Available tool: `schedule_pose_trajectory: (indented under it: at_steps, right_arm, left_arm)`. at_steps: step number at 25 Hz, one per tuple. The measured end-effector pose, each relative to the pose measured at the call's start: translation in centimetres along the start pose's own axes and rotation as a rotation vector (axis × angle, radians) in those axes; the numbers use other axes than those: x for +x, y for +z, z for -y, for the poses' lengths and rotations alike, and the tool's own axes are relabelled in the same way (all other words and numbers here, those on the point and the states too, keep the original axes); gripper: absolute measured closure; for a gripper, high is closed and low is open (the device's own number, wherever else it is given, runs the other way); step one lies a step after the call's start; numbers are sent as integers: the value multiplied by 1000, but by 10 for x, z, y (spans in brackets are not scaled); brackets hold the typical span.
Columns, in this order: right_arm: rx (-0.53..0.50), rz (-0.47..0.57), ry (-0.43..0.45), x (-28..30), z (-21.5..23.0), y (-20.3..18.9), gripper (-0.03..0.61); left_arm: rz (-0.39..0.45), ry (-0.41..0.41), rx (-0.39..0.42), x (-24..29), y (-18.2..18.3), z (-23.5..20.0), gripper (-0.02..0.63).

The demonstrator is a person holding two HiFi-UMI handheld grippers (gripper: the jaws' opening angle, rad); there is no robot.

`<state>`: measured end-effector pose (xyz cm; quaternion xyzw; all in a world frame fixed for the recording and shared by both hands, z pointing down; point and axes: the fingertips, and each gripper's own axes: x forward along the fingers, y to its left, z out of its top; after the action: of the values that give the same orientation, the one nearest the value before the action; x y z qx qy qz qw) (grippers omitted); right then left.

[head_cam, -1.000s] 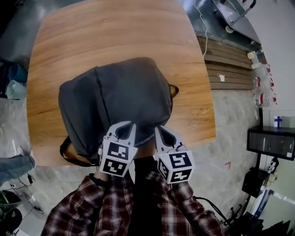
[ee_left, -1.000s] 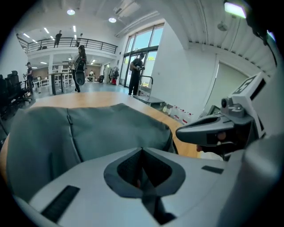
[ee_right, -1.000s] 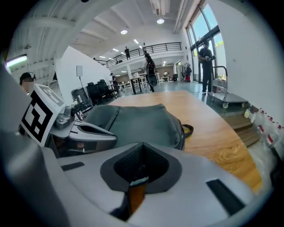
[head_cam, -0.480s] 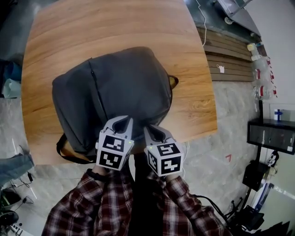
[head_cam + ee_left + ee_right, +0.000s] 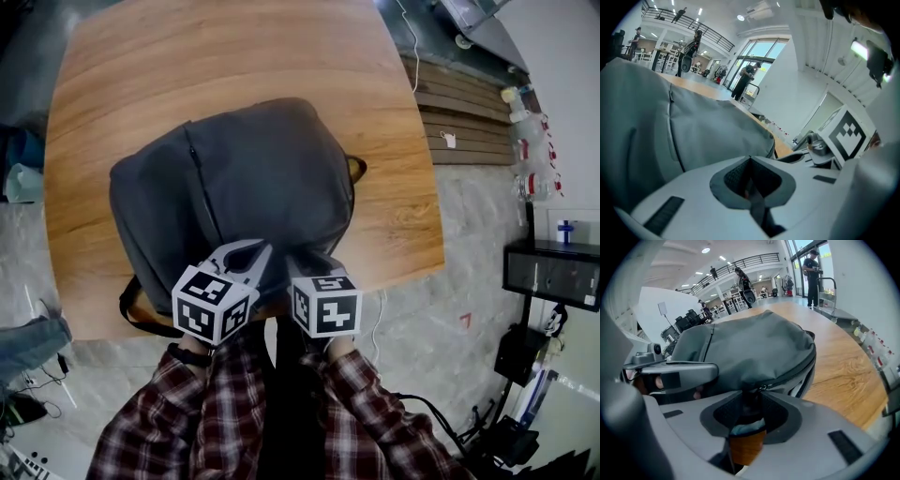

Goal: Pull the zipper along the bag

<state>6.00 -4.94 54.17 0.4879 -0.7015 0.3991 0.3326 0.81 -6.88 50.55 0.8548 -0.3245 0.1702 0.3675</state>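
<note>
Grey bag (image 5: 253,178) flat on the wooden bench (image 5: 187,56), bare wood showing past the bag's far, left and right sides. One closed zip seam (image 5: 200,178) down the bag's left part. Black strap loop (image 5: 139,314) out from the bag's near left corner, small handle (image 5: 357,169) at the bag's right edge. At the bag's near edge, two tools side by side, marker cubes (image 5: 211,305) on the side away from the bag, toward plaid sleeves (image 5: 216,412). On that near edge, the left hand-held gripper (image 5: 255,253), left of its partner. Seen in the left gripper view, the same left hand-held gripper (image 5: 750,160) clenched, jaws pressed together on a dark strip (image 5: 758,204) running down between them; fabric fold or tab of the bag, hard to tell. Just beside it, at the bag's same edge, the right hand-held gripper (image 5: 300,262). Seen in the right gripper view, this right hand-held gripper (image 5: 751,397) clamped on the dark zipper pull (image 5: 749,401) at the bag's near rim, jaws tight on either side of it. From the pull, zipper (image 5: 800,364) curving away along the bag's right side. Below the pull, a patch of wood under the bag's rim.
</note>
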Motion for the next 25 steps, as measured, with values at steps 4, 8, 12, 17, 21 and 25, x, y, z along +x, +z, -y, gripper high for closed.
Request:
schedule_pose_trajectory:
  at_steps: [4, 8, 12, 17, 21, 25]
  right_arm:
    - [4, 20, -1, 2, 2, 1, 468]
    - [58, 48, 32, -2, 7, -2, 514]
    - [111, 67, 18, -7, 16, -4, 561]
    - [-24, -24, -71, 1, 16, -1, 560]
    - [-87, -57, -57, 9, 13, 7, 560]
    - [-139, -17, -56, 4, 13, 9, 563]
  left_arm:
    - [-2, -3, 14, 0, -2, 0, 603]
    - [2, -5, 20, 0, -3, 2, 603]
    - [7, -6, 27, -1, -3, 0, 603]
    - [-28, 12, 81, 5, -9, 5, 603]
    - [-34, 37, 75, 7, -9, 0, 603]
    - [-13, 51, 75, 6, -9, -1, 603]
